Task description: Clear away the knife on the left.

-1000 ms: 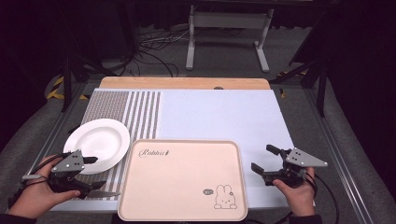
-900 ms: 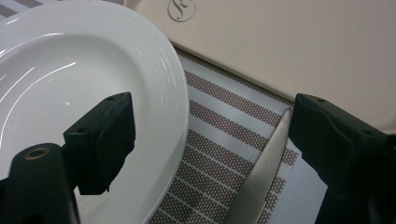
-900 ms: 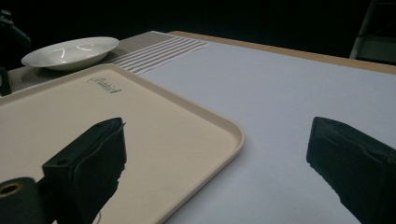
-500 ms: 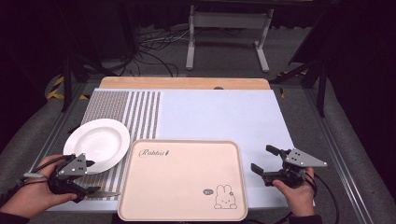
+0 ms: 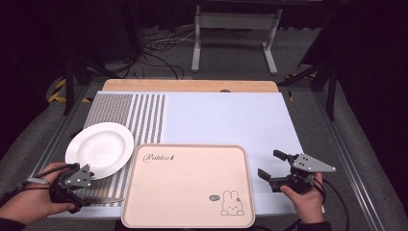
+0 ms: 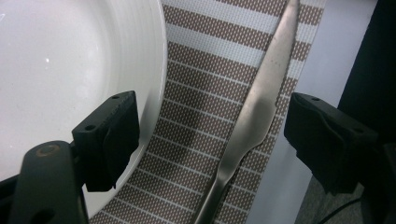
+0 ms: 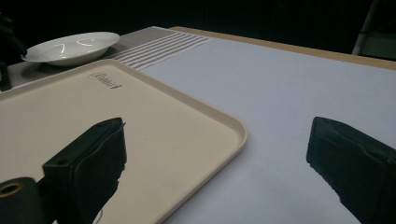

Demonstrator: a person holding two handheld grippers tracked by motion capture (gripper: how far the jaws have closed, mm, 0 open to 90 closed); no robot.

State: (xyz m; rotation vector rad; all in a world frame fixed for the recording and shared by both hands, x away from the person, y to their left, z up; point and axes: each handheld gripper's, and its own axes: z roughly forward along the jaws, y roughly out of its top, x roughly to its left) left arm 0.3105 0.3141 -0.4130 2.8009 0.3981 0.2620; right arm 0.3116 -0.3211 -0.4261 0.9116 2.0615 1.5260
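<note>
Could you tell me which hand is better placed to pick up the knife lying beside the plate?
Left. The left gripper hangs right over the knife, its open jaws straddling the blade and just closing in, pads not yet touching. The right gripper sits open beyond the tray, far from it.

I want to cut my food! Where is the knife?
In the high view, the knife lies at the table's near left, on the striped mat between the white plate and the pink tray.
</note>
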